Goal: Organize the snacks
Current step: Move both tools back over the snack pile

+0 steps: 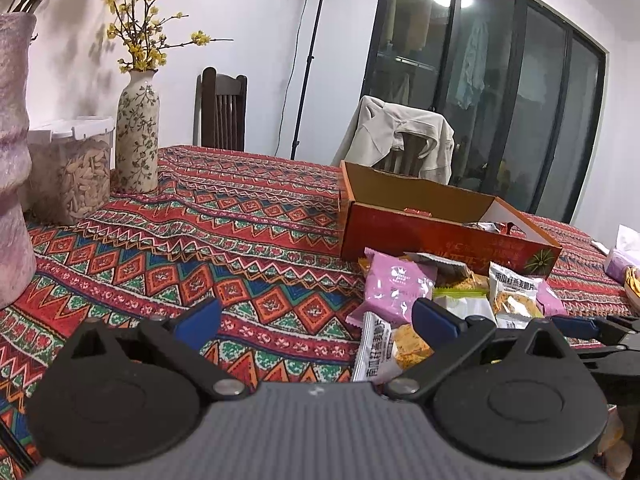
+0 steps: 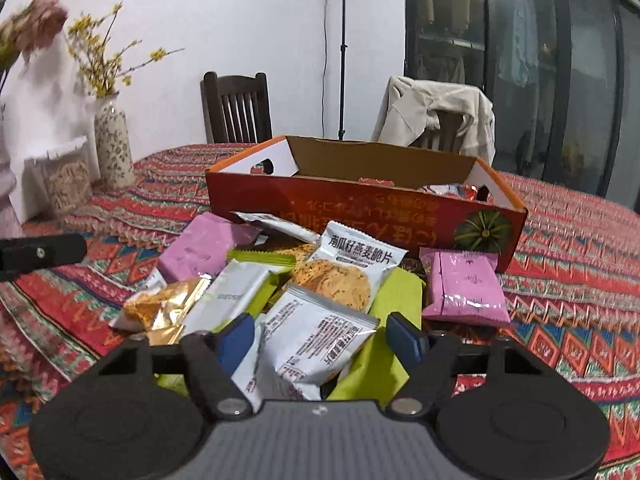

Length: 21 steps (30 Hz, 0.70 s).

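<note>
A pile of snack packets lies in front of an open red cardboard box (image 2: 360,208), which also shows in the left wrist view (image 1: 440,236). The pile holds pink packets (image 2: 464,284), white oat-crisp packets (image 2: 352,268), green ones and a gold one (image 2: 164,304). My right gripper (image 2: 320,340) is open, its jaws either side of a white packet (image 2: 312,340) at the pile's near edge. My left gripper (image 1: 316,318) is open over the tablecloth, left of the pile (image 1: 400,284). A few packets lie inside the box.
A patterned red tablecloth (image 1: 200,240) covers the table. A floral vase (image 1: 138,136), a clear container of seeds (image 1: 70,172) and a pink vase (image 1: 12,160) stand at the left. Two chairs and a light stand are behind the table. A tissue pack (image 1: 624,252) lies far right.
</note>
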### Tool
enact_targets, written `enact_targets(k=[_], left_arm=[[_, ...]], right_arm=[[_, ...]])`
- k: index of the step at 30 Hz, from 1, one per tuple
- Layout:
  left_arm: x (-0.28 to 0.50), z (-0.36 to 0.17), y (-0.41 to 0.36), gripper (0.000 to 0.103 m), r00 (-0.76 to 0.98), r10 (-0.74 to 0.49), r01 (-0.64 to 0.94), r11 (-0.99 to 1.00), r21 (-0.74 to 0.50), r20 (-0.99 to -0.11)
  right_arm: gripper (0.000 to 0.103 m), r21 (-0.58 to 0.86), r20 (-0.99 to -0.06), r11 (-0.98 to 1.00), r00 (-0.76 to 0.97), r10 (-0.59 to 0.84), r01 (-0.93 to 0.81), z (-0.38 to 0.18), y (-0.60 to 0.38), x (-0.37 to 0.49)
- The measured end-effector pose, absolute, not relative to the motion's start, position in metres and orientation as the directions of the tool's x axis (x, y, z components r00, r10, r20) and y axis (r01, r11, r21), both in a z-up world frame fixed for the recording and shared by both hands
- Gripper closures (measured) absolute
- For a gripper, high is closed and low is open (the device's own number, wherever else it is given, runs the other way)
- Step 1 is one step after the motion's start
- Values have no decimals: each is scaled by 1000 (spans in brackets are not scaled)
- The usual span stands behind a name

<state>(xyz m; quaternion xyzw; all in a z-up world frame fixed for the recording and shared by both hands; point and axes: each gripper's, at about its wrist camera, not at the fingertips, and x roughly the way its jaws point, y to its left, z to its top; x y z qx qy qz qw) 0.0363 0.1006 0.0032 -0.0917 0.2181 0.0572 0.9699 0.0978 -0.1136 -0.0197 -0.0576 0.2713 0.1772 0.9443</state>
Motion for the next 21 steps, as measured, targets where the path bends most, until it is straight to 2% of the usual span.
enact_targets(k=[7, 11, 13, 15, 21], left_arm=[[34, 4, 94, 0, 894, 75, -156, 976, -150, -442], [31, 7, 90, 0, 894, 81, -158, 977, -143, -440], [30, 8, 90, 0, 894, 86, -163, 976, -141, -439], [28, 9, 89, 0, 894, 92, -169, 975, -141, -439], [24, 10, 85, 0, 890, 101, -180, 974, -139, -445]], right_arm=[[29, -119, -525, 916, 807, 270, -384, -26, -104, 89], [30, -117, -527, 909, 800, 285, -401, -26, -106, 85], [33, -116, -523, 909, 803, 287, -400, -25, -108, 83], [42, -114, -514, 911, 808, 287, -396, -24, -112, 81], [46, -56, -493, 912, 806, 329, -407, -19, -127, 74]])
